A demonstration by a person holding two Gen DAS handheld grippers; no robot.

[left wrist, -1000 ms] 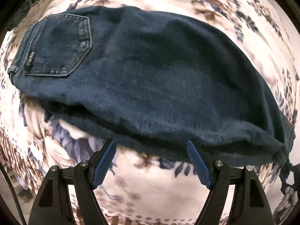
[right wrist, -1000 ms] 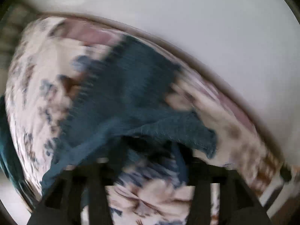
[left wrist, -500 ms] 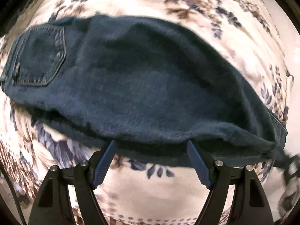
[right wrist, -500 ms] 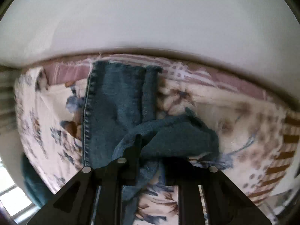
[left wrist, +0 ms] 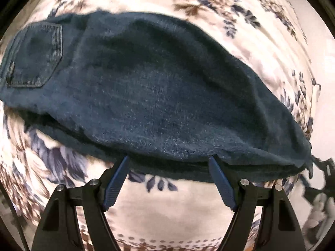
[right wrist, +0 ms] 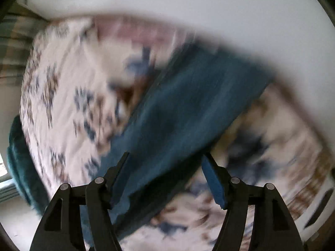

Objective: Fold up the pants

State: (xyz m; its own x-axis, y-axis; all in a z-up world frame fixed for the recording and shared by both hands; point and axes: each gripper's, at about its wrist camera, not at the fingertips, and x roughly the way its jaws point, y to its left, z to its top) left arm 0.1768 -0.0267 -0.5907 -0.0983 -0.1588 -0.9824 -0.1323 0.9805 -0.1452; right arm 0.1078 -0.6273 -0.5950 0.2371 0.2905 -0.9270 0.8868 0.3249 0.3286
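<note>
Floral bedspread (left wrist: 159, 211) carries dark blue jeans (left wrist: 146, 96), back pocket (left wrist: 35, 56) far left, just ahead of the wide-open, empty left gripper (left wrist: 168, 179). Blurred right view: leg (right wrist: 188, 113) beneath right gripper (right wrist: 165, 177), jaws just reopened, holding nothing.

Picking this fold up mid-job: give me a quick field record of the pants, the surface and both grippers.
pants: dark blue jeans, laid flat in a folded stack, back pocket facing up
surface: floral blanket
left gripper: open, tips at the near edge of the jeans, holding nothing
right gripper: jaws just opened, over the leg end, nothing pinched
right view: blurred
</note>
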